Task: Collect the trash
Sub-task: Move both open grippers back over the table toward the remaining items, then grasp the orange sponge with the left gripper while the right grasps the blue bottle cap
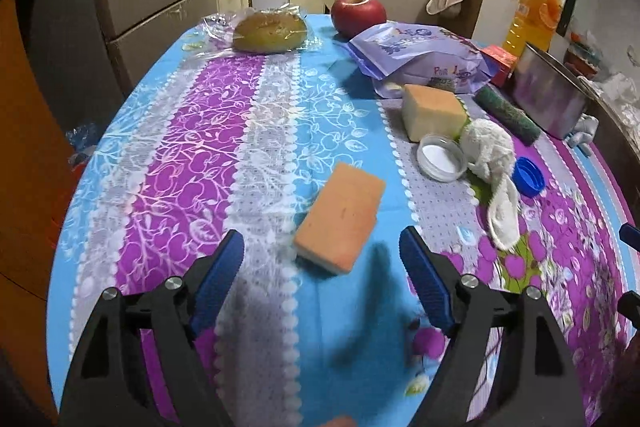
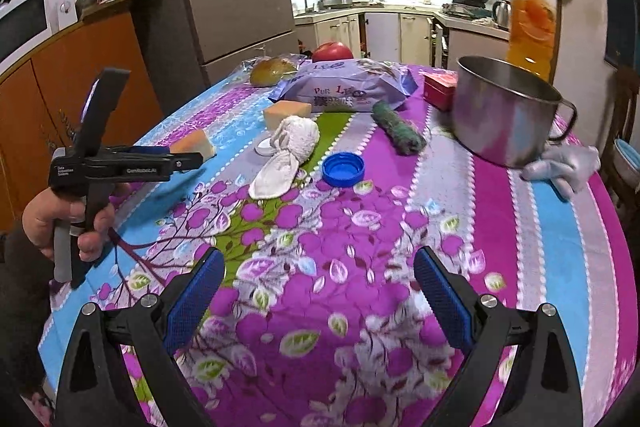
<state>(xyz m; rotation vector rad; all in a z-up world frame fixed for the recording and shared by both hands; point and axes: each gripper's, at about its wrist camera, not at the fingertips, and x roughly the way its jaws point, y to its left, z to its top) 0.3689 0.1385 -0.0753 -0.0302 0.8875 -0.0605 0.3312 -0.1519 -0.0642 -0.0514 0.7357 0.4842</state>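
Observation:
My left gripper (image 1: 322, 253) is open just short of an orange sponge (image 1: 340, 217) lying on the flowered tablecloth; the sponge also shows in the right wrist view (image 2: 196, 145). My right gripper (image 2: 318, 271) is open and empty above the cloth. Ahead of it lie a blue bottle cap (image 2: 343, 169), a crumpled white tissue (image 2: 286, 153), a small white lid (image 2: 265, 147) and a green scouring pad (image 2: 398, 129). A second sponge block (image 1: 434, 111) sits behind the white lid (image 1: 440, 157). The left gripper appears from the side in the right wrist view (image 2: 188, 161).
A steel pot (image 2: 504, 111) stands at the right, with a juice bottle (image 2: 532, 15) and red box (image 2: 440, 91) behind. A purple tissue pack (image 2: 348, 89), bagged bread (image 1: 270, 31) and a red apple (image 1: 359, 13) lie at the far end. A grey glove (image 2: 560, 165) lies by the pot.

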